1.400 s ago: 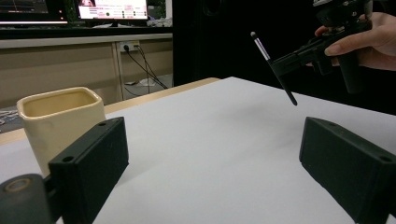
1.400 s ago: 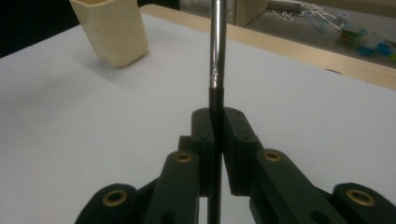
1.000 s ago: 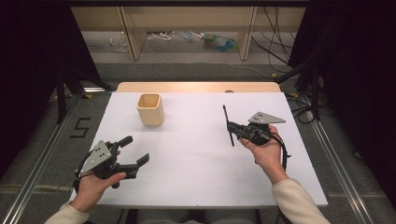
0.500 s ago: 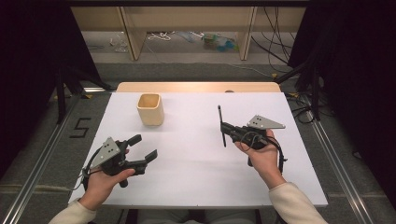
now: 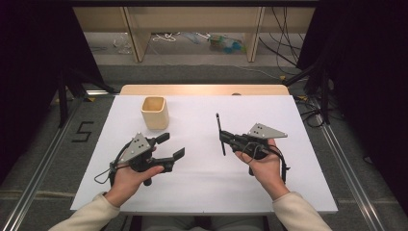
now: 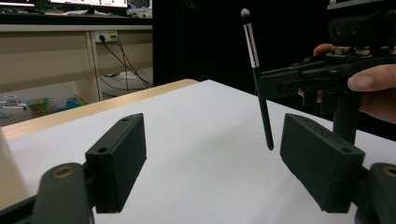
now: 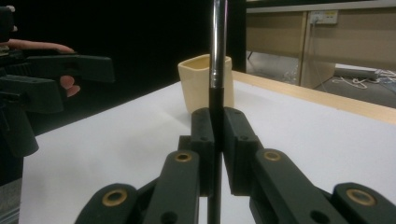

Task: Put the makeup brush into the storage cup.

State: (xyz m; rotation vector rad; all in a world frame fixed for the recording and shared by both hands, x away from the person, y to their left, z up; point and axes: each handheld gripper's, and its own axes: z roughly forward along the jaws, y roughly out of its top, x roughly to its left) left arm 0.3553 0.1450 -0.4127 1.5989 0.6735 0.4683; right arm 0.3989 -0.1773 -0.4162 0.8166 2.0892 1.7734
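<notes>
My right gripper [image 5: 223,138] is shut on a thin black brush [image 5: 219,126] with a silver ferrule, holding it upright above the white table [image 5: 202,185]. In the right gripper view the handle [image 7: 217,46] stands clamped between the two pads [image 7: 238,140]. My left gripper [image 5: 173,145] is open to the left of the brush and apart from it. Its jaws have just been closing, with nothing between them. From the left gripper view the brush [image 6: 259,88] hangs beyond my jaws, held by the right gripper [image 6: 285,81]. A cream square cup [image 5: 155,113] stands at the back left.
The cup [image 7: 201,84] stands past the brush in the right gripper view, with the left gripper [image 7: 70,65] at that view's left. A wooden strip [image 5: 202,89] borders the table's far edge. Metal rails [image 5: 346,163] run along both sides.
My left hand has moved right and forward toward the table's middle, and its jaws have narrowed. My right hand has drifted slightly left with the brush.
</notes>
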